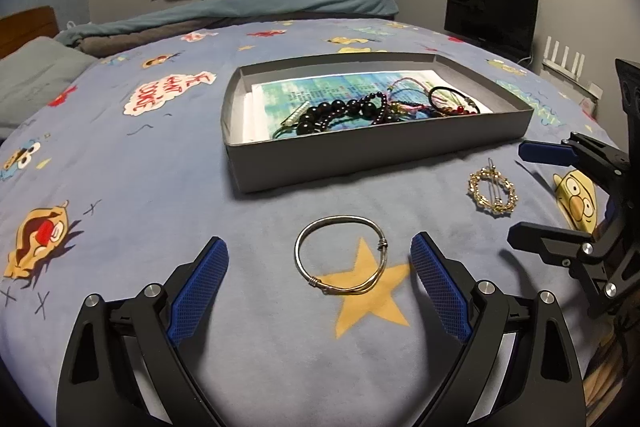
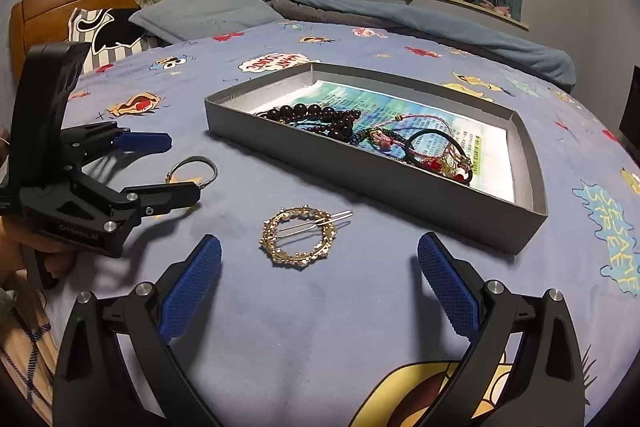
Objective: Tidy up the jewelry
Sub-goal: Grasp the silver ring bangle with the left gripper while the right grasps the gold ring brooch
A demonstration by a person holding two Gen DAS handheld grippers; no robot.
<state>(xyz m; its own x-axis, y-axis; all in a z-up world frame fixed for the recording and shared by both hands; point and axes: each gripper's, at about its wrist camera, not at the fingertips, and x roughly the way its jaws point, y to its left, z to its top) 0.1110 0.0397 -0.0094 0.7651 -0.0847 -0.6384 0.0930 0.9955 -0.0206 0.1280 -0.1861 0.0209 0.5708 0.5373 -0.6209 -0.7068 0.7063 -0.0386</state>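
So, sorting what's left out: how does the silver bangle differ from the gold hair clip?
The silver bangle is a plain, smooth wire loop; the gold hair clip is an ornate, studded ring. The clip has a pin across it; the bangle's centre is open. Both lie flat on the bedspread, outside the box.

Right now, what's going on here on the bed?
A person is tidying jewelry with a claw in each hand. Beaded bracelets and cord pieces already lie in the grey box on the cartoon bedsheet. Two pieces are still out: a silver bangle lies between the fingers of the open left claw, and a gold circular hair clip lies just ahead of the open right claw. Neither is gripped yet.
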